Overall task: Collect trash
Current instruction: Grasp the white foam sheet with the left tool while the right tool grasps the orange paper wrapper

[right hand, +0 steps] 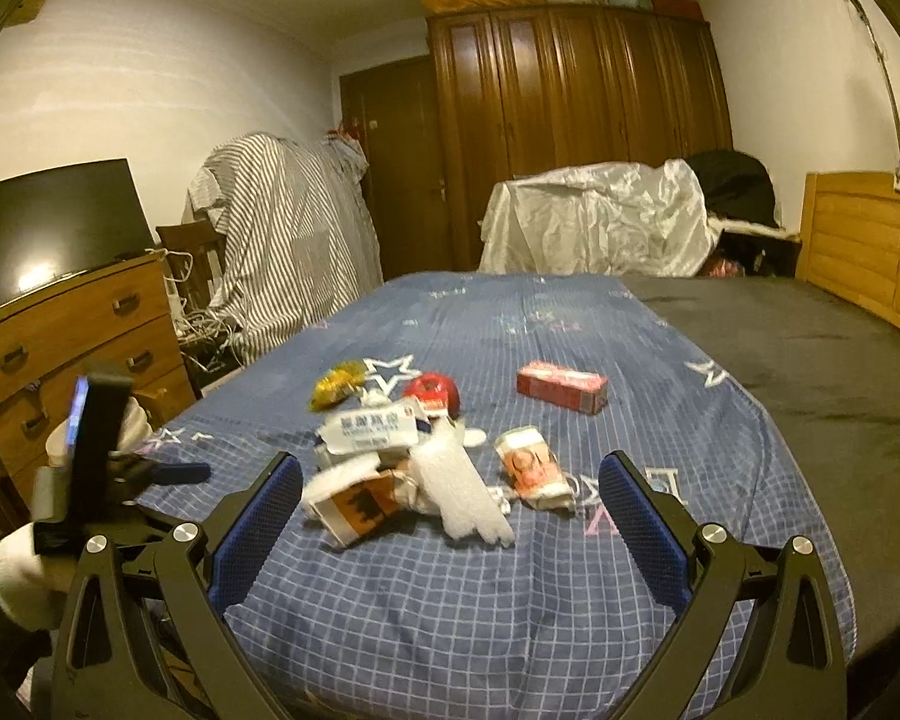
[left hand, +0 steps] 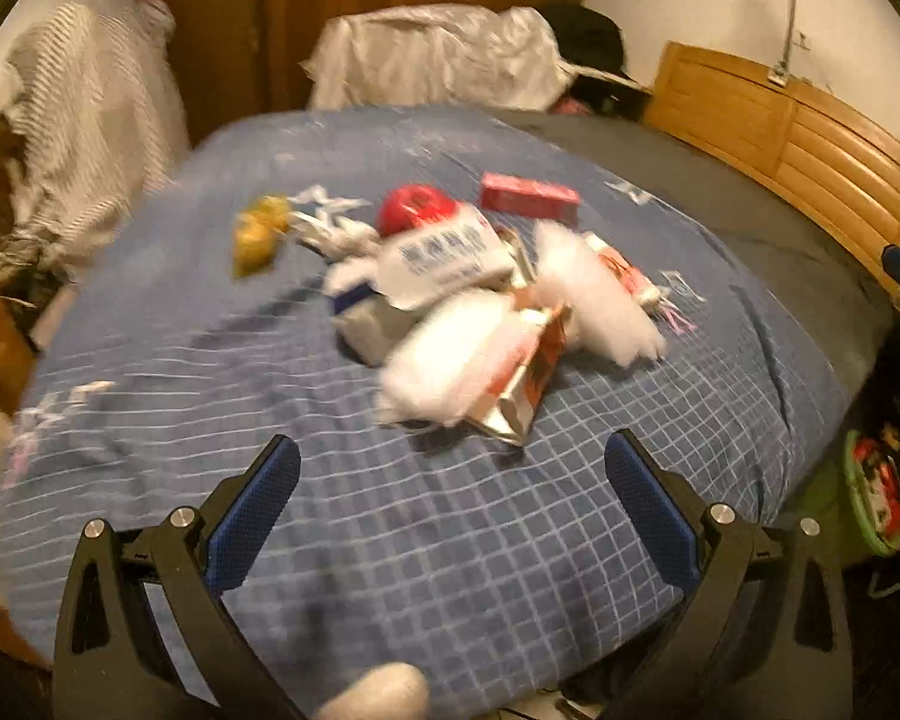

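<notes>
— Several pieces of trash lie heaped mid-bed on the blue checked bedspread; a red box sits just far-right of them.
— And my grippers?
— I see the left gripper and right gripper near the heap, fingers spread, empty.

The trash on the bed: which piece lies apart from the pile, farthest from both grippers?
The red rectangular box. It lies alone on the blue bedspread, behind the heap and toward the headboard side, touching no other trash.
</notes>
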The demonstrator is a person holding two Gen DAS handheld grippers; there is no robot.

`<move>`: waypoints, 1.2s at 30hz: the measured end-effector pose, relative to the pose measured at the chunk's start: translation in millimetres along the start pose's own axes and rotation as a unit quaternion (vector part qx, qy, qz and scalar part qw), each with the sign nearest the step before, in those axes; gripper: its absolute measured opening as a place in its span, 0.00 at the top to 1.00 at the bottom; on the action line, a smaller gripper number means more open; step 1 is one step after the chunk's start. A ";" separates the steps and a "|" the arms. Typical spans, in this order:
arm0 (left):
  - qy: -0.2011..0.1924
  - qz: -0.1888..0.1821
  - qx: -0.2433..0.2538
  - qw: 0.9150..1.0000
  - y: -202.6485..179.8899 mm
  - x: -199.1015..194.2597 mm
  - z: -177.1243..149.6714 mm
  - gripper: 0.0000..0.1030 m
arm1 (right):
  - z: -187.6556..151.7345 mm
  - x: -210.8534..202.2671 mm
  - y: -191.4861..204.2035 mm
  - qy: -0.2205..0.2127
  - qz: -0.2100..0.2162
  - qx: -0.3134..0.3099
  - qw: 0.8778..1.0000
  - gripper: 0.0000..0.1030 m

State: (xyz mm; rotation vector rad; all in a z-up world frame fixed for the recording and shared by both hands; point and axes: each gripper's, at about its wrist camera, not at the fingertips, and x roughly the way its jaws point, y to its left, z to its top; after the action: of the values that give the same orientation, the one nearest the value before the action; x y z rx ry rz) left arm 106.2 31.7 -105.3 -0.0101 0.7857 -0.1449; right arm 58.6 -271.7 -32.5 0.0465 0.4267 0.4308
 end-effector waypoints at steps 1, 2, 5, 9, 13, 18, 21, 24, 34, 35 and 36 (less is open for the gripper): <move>0.003 -0.006 0.007 1.000 -1.3 8.2 2.6 0.05 | -2.1 4.4 -3.1 0.005 -0.001 0.003 1.000 0.04; 0.007 -0.010 0.017 1.000 -3.2 16.0 5.8 0.05 | -4.4 9.2 -6.5 0.010 0.000 0.006 1.000 0.04; 0.029 -0.010 0.035 0.999 -3.5 46.0 17.2 0.20 | -9.9 22.0 -14.0 0.022 0.001 0.014 1.000 0.04; 0.043 -0.043 0.015 0.998 4.7 67.8 20.9 0.45 | -17.1 38.2 -18.2 0.036 0.004 0.018 0.999 0.04; 0.050 -0.080 0.013 0.995 7.2 57.9 14.3 0.77 | -26.3 56.5 -18.0 0.057 0.026 0.025 0.998 0.04; 0.059 -0.089 -0.011 0.994 32.2 30.2 -19.6 0.77 | -36.5 90.7 -9.3 0.094 0.097 0.061 0.989 0.05; 0.064 -0.065 -0.042 0.995 63.3 20.0 -37.8 0.72 | -42.0 115.2 11.5 0.119 0.131 0.017 0.984 0.10; 0.071 -0.061 -0.062 0.994 85.4 16.1 -43.5 0.70 | -47.6 147.4 45.0 0.150 0.139 -0.104 0.973 0.30; 0.071 -0.090 -0.035 0.993 64.6 26.0 -28.4 0.52 | -56.0 212.8 69.4 0.195 0.135 -0.187 0.953 0.86; 0.068 -0.094 -0.032 0.993 62.4 26.7 -25.8 0.50 | -56.6 203.2 68.3 0.193 0.143 -0.176 0.955 0.88; 0.063 -0.097 -0.025 0.993 59.3 28.6 -21.6 0.49 | -55.9 192.6 65.5 0.195 0.155 -0.159 0.955 0.88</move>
State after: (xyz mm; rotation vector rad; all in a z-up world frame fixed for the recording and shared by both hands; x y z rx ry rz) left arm 118.4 87.6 -144.5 -0.1264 0.9134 -0.3131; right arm 168.0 -134.9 -150.0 -0.2925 0.7395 0.8198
